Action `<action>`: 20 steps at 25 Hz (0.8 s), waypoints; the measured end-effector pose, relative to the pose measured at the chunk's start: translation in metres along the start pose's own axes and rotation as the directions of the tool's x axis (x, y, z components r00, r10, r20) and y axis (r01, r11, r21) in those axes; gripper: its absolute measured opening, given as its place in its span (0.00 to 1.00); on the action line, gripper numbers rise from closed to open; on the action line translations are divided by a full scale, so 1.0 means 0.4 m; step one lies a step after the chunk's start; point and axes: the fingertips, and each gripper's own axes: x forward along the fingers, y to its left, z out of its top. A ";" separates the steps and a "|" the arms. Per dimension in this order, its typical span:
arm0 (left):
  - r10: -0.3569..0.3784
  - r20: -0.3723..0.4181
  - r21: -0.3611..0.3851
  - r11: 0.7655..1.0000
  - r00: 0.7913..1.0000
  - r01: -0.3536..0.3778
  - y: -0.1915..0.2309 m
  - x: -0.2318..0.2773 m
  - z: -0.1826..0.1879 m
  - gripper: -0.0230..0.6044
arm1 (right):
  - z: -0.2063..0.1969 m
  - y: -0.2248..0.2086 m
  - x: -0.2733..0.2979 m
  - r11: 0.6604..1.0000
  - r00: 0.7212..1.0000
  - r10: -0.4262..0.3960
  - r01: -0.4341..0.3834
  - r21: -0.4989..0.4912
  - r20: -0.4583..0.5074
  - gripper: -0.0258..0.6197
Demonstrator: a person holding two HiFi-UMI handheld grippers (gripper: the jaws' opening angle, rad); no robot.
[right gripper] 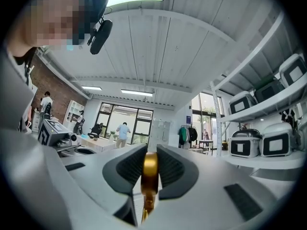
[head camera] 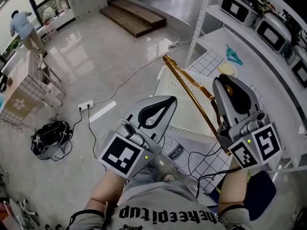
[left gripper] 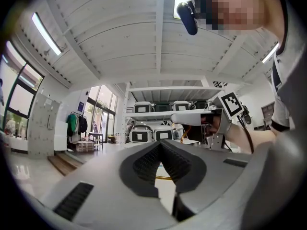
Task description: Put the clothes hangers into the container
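My right gripper [head camera: 218, 83] is shut on a gold metal clothes hanger [head camera: 189, 87], which slants out from its jaws to the upper left, in the air. In the right gripper view the gold bar [right gripper: 149, 169] sits pinched upright between the two dark pads. Under the hanger stands a white container with perforated walls [head camera: 169, 86]. My left gripper [head camera: 171, 100] is held level beside the right one, jaws together at the tips with nothing between them; the left gripper view shows its pads [left gripper: 148, 162] meeting and the right gripper [left gripper: 211, 121] off to the right.
A white shelf [head camera: 268, 75] at the right carries several grey appliances, a teal object [head camera: 234, 55] and a yellow one [head camera: 226, 69]. On the floor lie a power strip [head camera: 85, 105] with cables and a black bag [head camera: 50, 138]. A person [head camera: 21, 28] stands far left by a small table.
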 end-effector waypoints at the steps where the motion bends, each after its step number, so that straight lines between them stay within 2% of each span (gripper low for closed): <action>1: 0.000 -0.001 -0.002 1.000 1.000 0.000 0.012 0.004 -0.001 0.07 | -0.004 -0.004 0.013 1.000 1.000 -0.001 0.001 0.000 -0.002 0.17; 20: -0.032 -0.022 -0.029 0.999 0.999 0.031 0.153 0.073 -0.029 0.07 | -0.098 -0.046 0.163 1.000 0.999 -0.009 0.010 0.029 -0.041 0.17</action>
